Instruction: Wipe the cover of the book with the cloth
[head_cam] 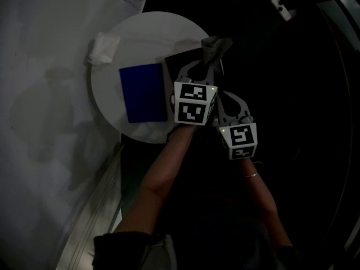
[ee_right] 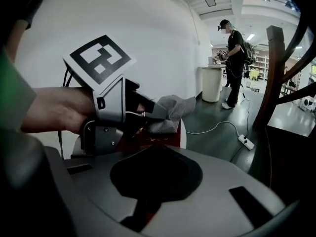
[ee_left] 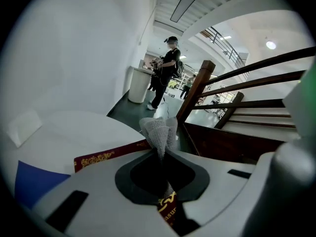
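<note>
Book (head_cam: 179, 62): dark red cover, gold ornament along the edge and gold lettering, seen best in the left gripper view (ee_left: 105, 157). Lies flat on the right side of the round white table (head_cam: 146, 31), reaching to the table's rim. Cover looks almost black in the dim head view.

Cloth (head_cam: 214, 48): grey, open-weave, bunched into a tuft. Pinched in the left gripper (head_cam: 205, 64), whose jaws are closed on its lower part; the loose end stands up past the tips (ee_left: 159, 131). Cloth and jaws sit over the book's far portion. Whether the cloth touches the cover cannot be told.

Right gripper (head_cam: 226, 96): just beside the left one, at the book's near right side. Its own view shows jaws (ee_right: 158, 147) drawn together with nothing seen between them; a strip of red cover shows below. That view also catches the left gripper from the side (ee_right: 154, 110), cloth (ee_right: 174, 108) sticking out of it, hand (ee_right: 52, 110) round the handle.

Blue book (head_cam: 143, 92): plain cover, flat, just left of the red one. Crumpled white tissue (head_cam: 105, 46): table's far left edge.

Surroundings: wooden stair railing (ee_left: 247, 78), a person standing (ee_left: 167, 68) down the hall, power strip (ee_right: 245, 141) with white cable on the floor.
</note>
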The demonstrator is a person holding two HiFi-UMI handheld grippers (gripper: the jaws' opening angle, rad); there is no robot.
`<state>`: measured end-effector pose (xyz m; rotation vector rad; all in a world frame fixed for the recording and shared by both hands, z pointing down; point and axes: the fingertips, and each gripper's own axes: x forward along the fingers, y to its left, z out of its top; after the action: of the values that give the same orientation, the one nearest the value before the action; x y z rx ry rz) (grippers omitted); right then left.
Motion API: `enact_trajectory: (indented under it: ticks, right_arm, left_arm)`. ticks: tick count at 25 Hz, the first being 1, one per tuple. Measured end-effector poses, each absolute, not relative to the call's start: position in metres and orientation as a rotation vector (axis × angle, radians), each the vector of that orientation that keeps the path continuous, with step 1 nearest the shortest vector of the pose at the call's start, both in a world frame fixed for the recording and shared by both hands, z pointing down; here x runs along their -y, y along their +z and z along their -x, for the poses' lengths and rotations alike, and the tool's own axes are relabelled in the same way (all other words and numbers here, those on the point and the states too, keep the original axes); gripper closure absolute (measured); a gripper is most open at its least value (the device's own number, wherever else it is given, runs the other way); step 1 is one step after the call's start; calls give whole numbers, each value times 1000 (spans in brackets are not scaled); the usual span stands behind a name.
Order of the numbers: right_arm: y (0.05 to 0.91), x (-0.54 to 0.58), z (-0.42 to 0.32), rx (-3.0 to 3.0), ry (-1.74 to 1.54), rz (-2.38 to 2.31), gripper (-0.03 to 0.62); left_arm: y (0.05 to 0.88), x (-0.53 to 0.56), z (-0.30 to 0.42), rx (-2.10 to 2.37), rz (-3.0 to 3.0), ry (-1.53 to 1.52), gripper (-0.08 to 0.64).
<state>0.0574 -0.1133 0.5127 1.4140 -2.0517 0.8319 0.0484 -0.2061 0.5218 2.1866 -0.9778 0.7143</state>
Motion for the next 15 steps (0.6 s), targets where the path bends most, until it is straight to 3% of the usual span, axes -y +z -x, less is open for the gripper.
enact_trajectory:
  ticks: [15]
  right_arm:
    - [517,123,-41,2040,815,-1327,563]
  left_arm:
    - [527,210,2,1063,-2101,774,526]
